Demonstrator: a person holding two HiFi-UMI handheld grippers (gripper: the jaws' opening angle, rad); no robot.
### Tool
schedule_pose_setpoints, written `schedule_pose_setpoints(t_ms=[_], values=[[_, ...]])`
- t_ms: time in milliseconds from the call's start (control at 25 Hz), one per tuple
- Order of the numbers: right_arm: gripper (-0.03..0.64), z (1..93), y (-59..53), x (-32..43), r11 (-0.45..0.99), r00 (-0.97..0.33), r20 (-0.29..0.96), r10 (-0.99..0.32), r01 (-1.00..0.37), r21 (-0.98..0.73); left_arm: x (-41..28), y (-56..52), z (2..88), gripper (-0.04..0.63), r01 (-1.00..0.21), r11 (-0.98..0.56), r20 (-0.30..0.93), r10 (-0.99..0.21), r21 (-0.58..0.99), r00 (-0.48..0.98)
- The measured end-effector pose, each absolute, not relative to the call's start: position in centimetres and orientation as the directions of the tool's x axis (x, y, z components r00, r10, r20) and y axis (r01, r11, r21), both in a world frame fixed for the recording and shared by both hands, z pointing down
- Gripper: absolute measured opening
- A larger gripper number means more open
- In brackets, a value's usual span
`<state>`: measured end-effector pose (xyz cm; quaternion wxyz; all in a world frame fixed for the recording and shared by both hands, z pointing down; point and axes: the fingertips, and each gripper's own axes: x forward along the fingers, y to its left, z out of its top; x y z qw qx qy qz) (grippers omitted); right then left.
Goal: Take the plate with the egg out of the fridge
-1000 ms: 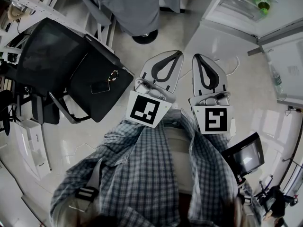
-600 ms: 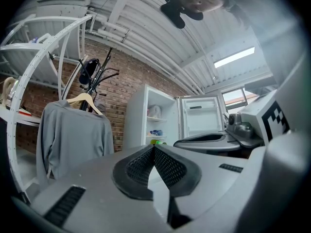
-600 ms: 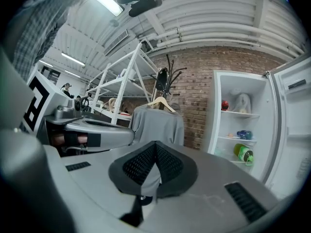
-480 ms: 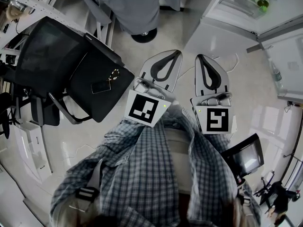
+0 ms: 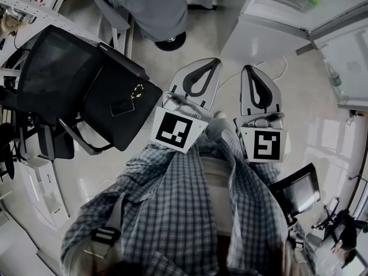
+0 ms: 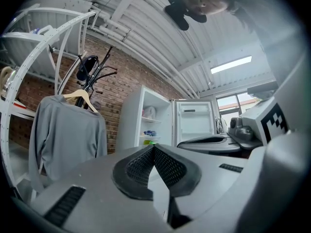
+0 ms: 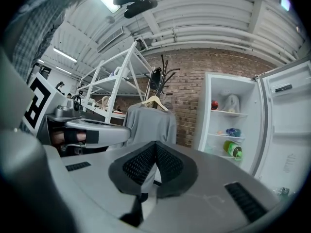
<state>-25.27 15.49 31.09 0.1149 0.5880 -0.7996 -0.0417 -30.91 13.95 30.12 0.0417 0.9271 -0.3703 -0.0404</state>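
White fridge (image 7: 203, 115), door open, stands ahead of both grippers and well apart from them. The jaws of the left gripper (image 6: 153, 147) and the right gripper (image 7: 155, 143) meet tip to tip, holding nothing. A green bottle (image 7: 232, 149) lies on a fridge shelf; the plate with the egg cannot be made out.

Two grippers are showing mid-frame in the head view: the left gripper (image 5: 214, 66) and the right gripper (image 5: 250, 72). One fridge (image 7: 205, 120) is standing open at right in the right gripper view, holding one green bottle (image 7: 233, 150). One shirt (image 7: 149, 124) is hanging on one hanger (image 7: 154, 101).
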Motion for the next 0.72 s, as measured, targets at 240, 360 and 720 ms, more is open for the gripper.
schedule_pose_setpoints(t_ms=[240,360,720], values=[[0.005,31.5,15.9,-24.2,0.281,-0.257,0.14,-0.956,-0.94,0.196,-29.7,14.4,30.5,0.005,-0.663,-0.746,-0.038,-0.666,0.068,0.745],[0.005,31.8,15.7,-23.7,0.28,-0.255,0.145,-0.956,-0.941,0.19,-29.3,14.5,30.1,0.006,-0.663,-0.745,-0.05,-0.667,0.071,0.743],[0.005,31.4,14.2,-22.3,0.288,-0.266,0.132,-0.955,-0.938,0.193,-28.5,13.2,29.8,0.006,-0.682,-0.726,-0.055,-0.687,0.084,0.725]])
